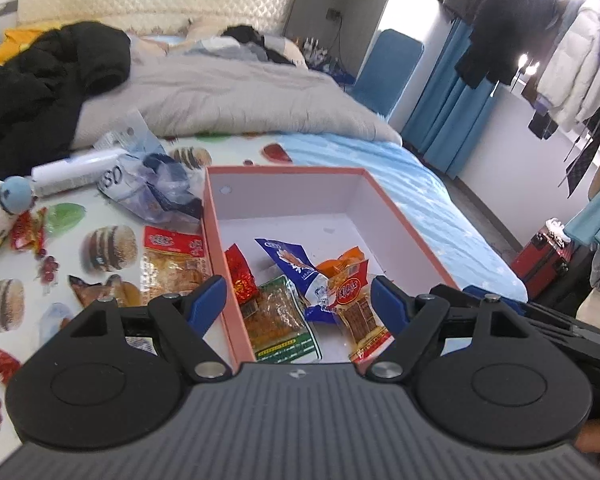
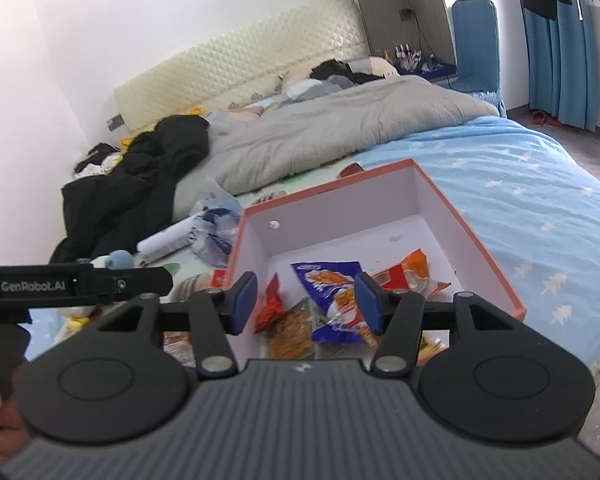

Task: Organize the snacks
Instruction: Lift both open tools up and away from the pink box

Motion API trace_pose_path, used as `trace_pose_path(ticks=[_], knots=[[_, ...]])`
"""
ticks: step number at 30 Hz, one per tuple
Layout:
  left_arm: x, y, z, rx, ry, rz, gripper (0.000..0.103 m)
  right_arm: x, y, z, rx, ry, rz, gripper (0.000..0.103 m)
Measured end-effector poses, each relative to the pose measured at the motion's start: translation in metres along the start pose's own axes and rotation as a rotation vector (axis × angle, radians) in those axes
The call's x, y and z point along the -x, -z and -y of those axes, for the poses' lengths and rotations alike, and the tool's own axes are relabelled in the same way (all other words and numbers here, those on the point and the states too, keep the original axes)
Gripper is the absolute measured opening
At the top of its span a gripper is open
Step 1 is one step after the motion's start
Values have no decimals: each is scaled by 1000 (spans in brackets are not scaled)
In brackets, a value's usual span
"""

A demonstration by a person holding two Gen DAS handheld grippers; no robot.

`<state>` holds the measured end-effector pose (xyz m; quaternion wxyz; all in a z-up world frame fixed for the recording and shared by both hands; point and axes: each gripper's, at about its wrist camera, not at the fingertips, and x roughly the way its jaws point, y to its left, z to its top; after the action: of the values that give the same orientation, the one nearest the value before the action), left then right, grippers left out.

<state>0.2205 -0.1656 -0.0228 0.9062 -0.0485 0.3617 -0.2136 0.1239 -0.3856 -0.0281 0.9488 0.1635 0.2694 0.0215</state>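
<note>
A: Snacks first, from your left: small red crinkly wrappers [image 1: 28, 232] lie loose on the food-print plastic sheet [image 1: 100, 280] that covers this end of the bed, near the white plush toy with the blue cap [image 1: 0, 208]. Those are not yet boxed.

B: And closer to the box?

A: A clear flat packet with a red header and brown contents [image 1: 172, 264] lies on the sheet just beside the box's left wall, outside it. That one is left too. The crumpled clear plastic bag with blue print [image 1: 156, 188] and the white tube [image 1: 76, 170] behind it look like clutter rather than snacks, though I can't be sure.

B: What have you already got in?

A: In the shallow pink cardboard box with the white inside [image 1: 288, 170], at its near end, from the left: a small red pouch [image 1: 240, 272], a clear packet with a green border [image 1: 280, 320], a blue and white pouch [image 1: 296, 268], a clear packet with a red label [image 1: 356, 304], and an orange packet [image 1: 348, 260] behind that. The far half is bare.

B: My grippers?

A: Your left hand-held gripper [image 1: 300, 304] hangs over the box's near left wall, fingers apart, holding nothing. Your right hand-held gripper [image 2: 306, 304] hovers over the boxed packets, fingers also apart and empty.

B: So how far along?

A: I'd judge past halfway: several in, a few loose on your left.
</note>
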Motion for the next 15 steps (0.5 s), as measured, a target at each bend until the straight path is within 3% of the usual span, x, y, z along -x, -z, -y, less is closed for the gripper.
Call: trace_pose_path(ticks=[9,15], knots=[[80,40,-4,16,-15,71,83,58,25,-34,34,-27,38,57],[114,66,-12,17,-70,94,83,78,40,-48,44,-44,53,57]])
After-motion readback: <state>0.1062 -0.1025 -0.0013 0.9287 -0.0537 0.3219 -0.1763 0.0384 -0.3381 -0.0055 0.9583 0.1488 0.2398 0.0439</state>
